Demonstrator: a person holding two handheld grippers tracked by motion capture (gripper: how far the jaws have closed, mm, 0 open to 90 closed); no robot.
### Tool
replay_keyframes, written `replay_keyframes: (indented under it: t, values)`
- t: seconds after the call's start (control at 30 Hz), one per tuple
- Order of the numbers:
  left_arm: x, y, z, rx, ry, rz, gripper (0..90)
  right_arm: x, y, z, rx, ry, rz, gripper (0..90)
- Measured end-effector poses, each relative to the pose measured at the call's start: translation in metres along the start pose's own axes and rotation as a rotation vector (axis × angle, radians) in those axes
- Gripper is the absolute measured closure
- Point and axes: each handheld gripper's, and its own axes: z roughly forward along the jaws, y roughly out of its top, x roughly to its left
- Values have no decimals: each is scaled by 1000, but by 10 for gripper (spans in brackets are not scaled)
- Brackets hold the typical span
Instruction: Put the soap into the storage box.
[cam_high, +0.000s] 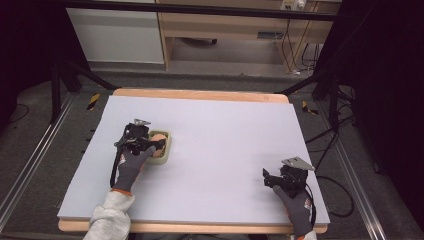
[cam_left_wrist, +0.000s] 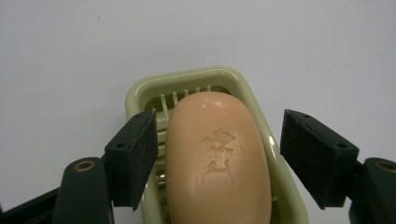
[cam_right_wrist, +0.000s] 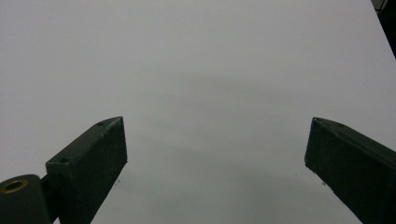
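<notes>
Peach-coloured soap (cam_left_wrist: 217, 158) lies in a pale green soap dish (cam_left_wrist: 243, 86) on the left half of the table (cam_high: 225, 130), about midway between its far and near edges. The left gripper (cam_left_wrist: 217, 158) hangs over the dish with its jaws spread wide, one on each side of the bar, and neither pad (cam_left_wrist: 135, 154) seems to touch it. This looks like the reach before a grasp: the bar is framed but not yet held. The next move would call for lowering a little and closing evenly on the bar's long sides, clear of the dish rim, since soap is smooth and may slip. The right gripper (cam_high: 280, 180) rests open near the table's near right corner, well apart, over bare surface.
</notes>
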Motion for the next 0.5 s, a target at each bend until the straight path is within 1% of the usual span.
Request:
replay_keyframes:
  t: [0.1, 0.13, 0.17, 0.2, 0.23, 0.27, 0.3, 0.4, 0.43, 0.5]
  values:
    - [0, 1, -6, -19, -9, -2, 267, 0, 0, 0, -1, -1, 3, 60]
    - [0, 1, -10, -29, -18, 0, 263, 0, 0, 0, -1, -5, 4, 59]
    - [0, 1, -10, -29, -18, 0, 261, 0, 0, 0, -1, -5, 4, 59]
    - [-1, 0, -14, -40, -26, 6, 259, 0, 0, 0, -1, -9, 6, 58]
    - [-1, 0, -14, -40, -26, 6, 257, 0, 0, 0, -1, -9, 6, 58]
    - [-3, -2, -18, -48, -32, 18, 256, 0, 0, -1, -2, -13, 7, 56]
    - [-3, -2, -18, -48, -32, 18, 253, 0, 0, -1, -2, -13, 7, 56]
    - [-6, -7, -26, -66, -47, 34, 247, 0, 0, -1, -2, -15, 13, 57]
    - [-6, -7, -26, -66, -47, 34, 244, 0, 0, -1, -2, -15, 13, 57]
    - [-7, -11, -30, -67, -52, 46, 242, 0, 0, -1, -1, -16, 11, 56]
